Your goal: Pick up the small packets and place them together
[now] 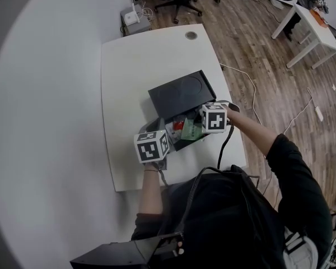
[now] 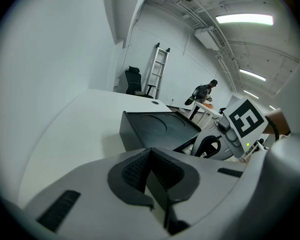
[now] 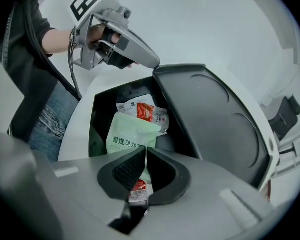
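In the open black plastic box (image 3: 210, 114) near the front edge of the white table (image 1: 129, 94), the right gripper (image 3: 144, 156) pinches a small red and white packet (image 3: 138, 190) just beside a pale green packet (image 3: 127, 136), while the left gripper (image 2: 150, 159) is pressed together on nothing, so the gathering looks only partly done.

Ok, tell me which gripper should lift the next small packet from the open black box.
Right. The right gripper hangs over the black plastic box, jaws shut on a small red-and-white packet. The left gripper is shut, empty, pointing across the box's lid, away from packets.
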Tool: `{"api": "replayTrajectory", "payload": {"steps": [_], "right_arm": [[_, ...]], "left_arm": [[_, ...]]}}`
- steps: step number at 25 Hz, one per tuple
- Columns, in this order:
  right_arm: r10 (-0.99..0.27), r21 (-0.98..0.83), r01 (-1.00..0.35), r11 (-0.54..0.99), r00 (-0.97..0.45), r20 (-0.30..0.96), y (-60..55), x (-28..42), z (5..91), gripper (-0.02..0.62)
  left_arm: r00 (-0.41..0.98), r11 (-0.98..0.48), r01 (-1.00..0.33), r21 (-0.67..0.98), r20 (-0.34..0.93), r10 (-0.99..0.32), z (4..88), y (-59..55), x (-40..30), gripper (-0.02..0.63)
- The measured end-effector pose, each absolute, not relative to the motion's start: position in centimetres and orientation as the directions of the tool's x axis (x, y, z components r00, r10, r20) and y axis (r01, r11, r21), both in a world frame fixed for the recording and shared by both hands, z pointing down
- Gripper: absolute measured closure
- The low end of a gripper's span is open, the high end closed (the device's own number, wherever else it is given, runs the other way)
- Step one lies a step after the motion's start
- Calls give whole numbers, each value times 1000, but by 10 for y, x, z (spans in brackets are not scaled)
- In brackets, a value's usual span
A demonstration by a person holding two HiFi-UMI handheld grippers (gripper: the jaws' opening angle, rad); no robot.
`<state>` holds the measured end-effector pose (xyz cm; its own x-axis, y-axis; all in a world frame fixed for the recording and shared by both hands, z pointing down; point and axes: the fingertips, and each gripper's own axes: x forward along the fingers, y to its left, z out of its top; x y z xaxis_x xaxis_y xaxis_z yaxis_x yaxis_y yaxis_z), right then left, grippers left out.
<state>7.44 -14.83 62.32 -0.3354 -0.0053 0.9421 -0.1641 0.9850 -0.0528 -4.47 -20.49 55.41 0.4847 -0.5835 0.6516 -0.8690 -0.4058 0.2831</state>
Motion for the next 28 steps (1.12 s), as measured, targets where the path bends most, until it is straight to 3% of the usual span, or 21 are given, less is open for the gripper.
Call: {"api": "replayTrajectory", "payload": {"steps": [2,4,9,14,23,28], "right_arm": [[27,-88,-158,984,-352,936,-146,71,619,553],[78,-138,-143,980,-360,930,-138,66,620,437],[93,-131,-93,987,-335,938,-134,57,628,372],[96,-166,-138,976,-411,907,-128,36,622,287],[46,-92,-120,989,-337,940,-131,27,636,290],[34,-65,-90,994,-308,951,-132,28,634,335]], "left_arm": [[484,-406,-869,282,652,-584,553,-204,-45,607],[485,-406,-869,283,652,-583,553,-204,-45,607],[486,-408,-868,283,652,-582,554,-205,-45,607],[485,-407,-869,283,652,-583,554,-205,-44,607],[484,-405,-869,283,653,-582,554,-205,-45,607],[482,-405,-870,280,656,-581,553,-204,-44,607]]}}
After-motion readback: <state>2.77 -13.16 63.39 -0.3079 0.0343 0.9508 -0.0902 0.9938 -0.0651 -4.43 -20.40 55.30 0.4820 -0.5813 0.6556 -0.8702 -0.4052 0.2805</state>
